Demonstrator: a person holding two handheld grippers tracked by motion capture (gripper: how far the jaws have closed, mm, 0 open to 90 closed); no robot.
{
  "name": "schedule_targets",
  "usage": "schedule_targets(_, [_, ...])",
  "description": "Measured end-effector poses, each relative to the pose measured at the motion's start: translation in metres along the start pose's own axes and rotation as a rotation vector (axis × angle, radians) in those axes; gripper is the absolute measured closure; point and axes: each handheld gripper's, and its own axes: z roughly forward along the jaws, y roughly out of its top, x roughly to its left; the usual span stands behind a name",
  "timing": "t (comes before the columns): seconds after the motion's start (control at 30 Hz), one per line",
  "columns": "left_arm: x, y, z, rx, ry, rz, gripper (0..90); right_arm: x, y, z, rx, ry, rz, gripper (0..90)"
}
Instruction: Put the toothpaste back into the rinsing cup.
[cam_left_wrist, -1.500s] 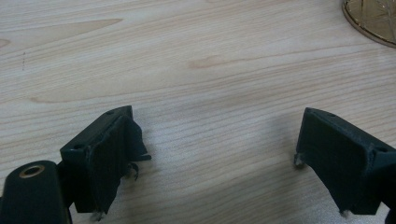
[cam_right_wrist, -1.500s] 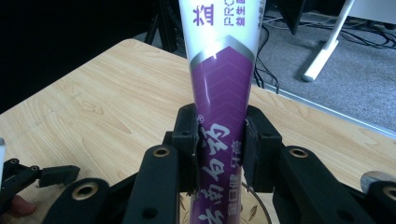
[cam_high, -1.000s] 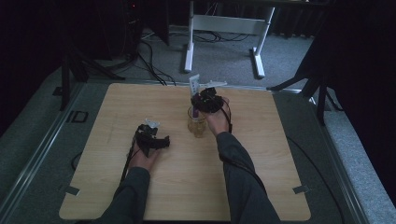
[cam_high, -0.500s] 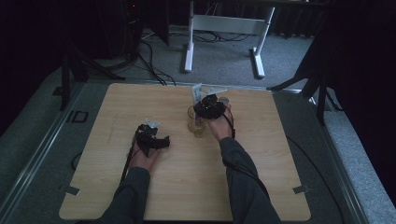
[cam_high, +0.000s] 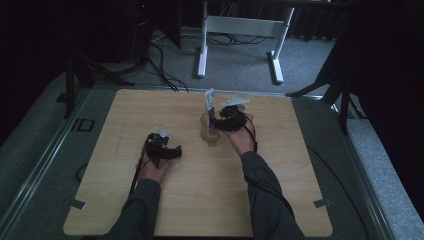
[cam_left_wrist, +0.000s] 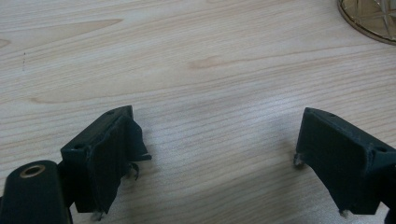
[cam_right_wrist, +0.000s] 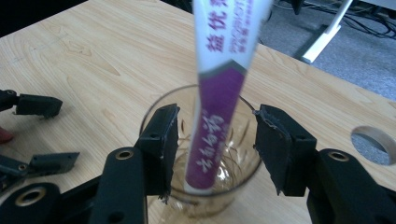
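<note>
At desk (cam_high: 280, 200) centre, the purple-and-white sachet (cam_right_wrist: 219, 116) stands tilted in the glass (cam_high: 210, 131), right gripper (cam_right_wrist: 215, 140) fingers just opened and apart either side of it, probably not touching, while left gripper (cam_left_wrist: 219, 158) rests open on bare wood nearby.

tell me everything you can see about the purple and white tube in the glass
The tube is a slim, flat-ended squeeze tube, glossy like plastic, white on its upper part and purple below, with printed lettering along it. It stands on end in the clear patterned glass, tilted, its purple end down on the bottom and its white end rising above the rim. It sits between the right gripper jaws, which have just been opening and stand clear of it on both sides. Nothing but the glass appears to touch it.
</note>
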Motion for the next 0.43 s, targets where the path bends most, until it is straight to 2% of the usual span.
schedule_targets(0.27, [0.000,0.000,0.000,0.000,0.000,0.000,12.0,-0.010,-0.016,-0.021,-0.025,-0.021,0.029,42.5])
schedule_targets(0.43, [0.000,0.000,0.000,0.000,0.001,-0.002,12.0,-0.025,-0.037,-0.038,0.003,-0.042,0.072,41.1])
